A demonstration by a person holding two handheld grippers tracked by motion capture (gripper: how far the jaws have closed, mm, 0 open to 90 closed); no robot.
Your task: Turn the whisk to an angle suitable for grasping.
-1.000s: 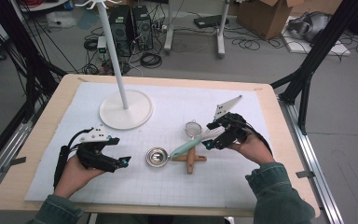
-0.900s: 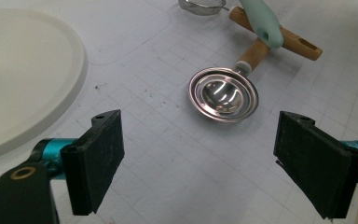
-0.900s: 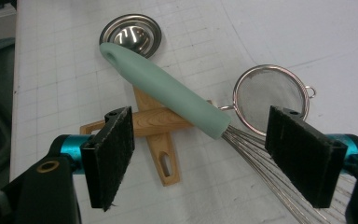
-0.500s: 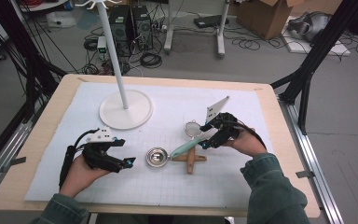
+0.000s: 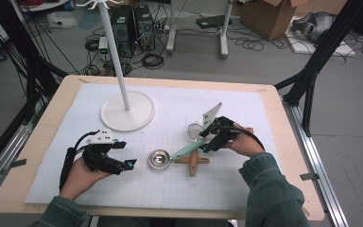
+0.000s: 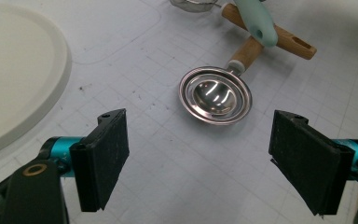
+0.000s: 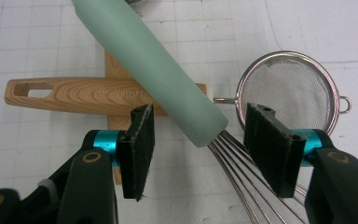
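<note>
Since prior frame, right tool [image 7: 198,149] has dropped closer to whisk [image 7: 158,70] w/ jaws closing; now half-open astride the mint handle's end where wires begin, pads not pressing it. Whisk lies across wooden-handled scoop [image 7: 88,95]; strainer [image 7: 289,88] just beyond right pad. Left tool [image 6: 198,163] unmoved, jaws wide, empty; scoop's steel bowl [image 6: 215,95] ahead on tabletop [image 5: 179,189].

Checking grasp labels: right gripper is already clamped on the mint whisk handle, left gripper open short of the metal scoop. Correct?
Not quite. In the right gripper view the right gripper has been closing, but its pads do not yet press the mint whisk handle between them. The left gripper is open short of the metal scoop.
</note>
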